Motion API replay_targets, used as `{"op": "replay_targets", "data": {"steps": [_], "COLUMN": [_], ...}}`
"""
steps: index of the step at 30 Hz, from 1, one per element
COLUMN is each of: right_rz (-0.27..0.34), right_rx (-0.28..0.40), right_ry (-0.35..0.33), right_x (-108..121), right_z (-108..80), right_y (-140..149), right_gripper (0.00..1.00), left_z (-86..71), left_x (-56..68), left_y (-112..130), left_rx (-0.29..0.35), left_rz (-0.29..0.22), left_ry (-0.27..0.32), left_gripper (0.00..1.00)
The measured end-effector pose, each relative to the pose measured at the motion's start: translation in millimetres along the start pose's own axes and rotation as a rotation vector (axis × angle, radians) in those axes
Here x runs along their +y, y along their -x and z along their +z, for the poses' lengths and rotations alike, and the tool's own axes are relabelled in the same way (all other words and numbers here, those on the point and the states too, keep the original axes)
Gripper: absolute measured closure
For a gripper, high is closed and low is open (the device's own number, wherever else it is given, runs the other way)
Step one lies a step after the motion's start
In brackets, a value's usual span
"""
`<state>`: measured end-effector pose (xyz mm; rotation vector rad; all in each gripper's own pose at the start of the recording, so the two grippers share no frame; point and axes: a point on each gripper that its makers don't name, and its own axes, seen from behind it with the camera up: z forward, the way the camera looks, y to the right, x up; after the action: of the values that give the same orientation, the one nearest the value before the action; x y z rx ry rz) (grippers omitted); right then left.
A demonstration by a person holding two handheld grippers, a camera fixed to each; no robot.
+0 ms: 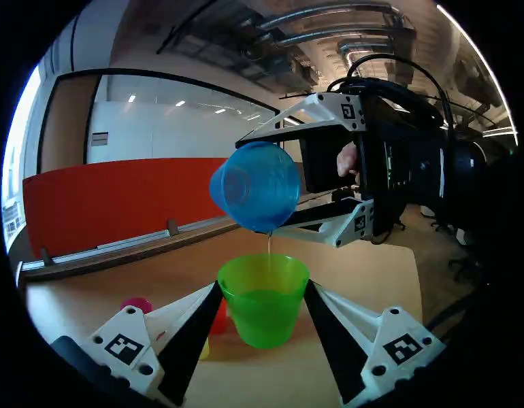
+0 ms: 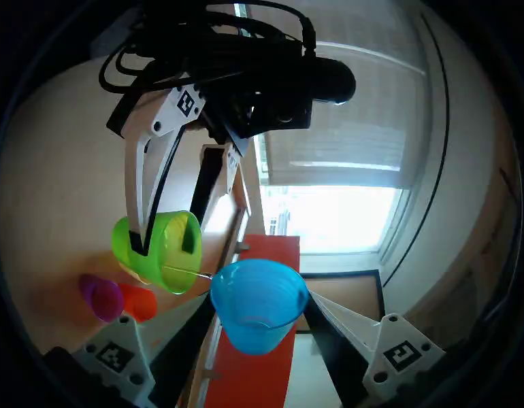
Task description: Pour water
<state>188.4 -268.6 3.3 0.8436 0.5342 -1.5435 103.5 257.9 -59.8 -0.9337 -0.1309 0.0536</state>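
— Starting at the left of the left gripper view, we see a magenta cup [image 1: 136, 304] on the table [image 1: 371, 272], with a red cup [image 1: 220, 318] near it, partly behind our finger.

— In the middle we have the green cup [image 1: 263, 313] upright. The left gripper [image 1: 263, 289] presses both fingers against its sides, and it is partly filled.

— Directly above it we see the blue cup [image 1: 255, 185] tipped over, lip down. A thin thread of water [image 1: 269, 243] falls from it into the green one.

— To the right, the right gripper [image 1: 256, 187] clamps that blue cup from both sides, with a hand [image 1: 347, 160] behind it.

— In the right gripper view we find the same order: green cup at left, blue cup at centre between our two fingers.
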Motion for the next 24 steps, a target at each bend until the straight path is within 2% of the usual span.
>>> {"op": "replay_targets", "data": {"steps": [24], "right_rz": [-0.049], "right_rx": [0.013], "right_ry": [-0.001], "right_x": [1], "right_z": [10.8], "right_y": [3], "right_gripper": [0.08], "left_z": [1.6], "left_x": [-8.0], "left_y": [1], "left_rx": [-0.006], "left_rz": [0.004], "left_ry": [-0.022], "left_gripper": [0.14]}}
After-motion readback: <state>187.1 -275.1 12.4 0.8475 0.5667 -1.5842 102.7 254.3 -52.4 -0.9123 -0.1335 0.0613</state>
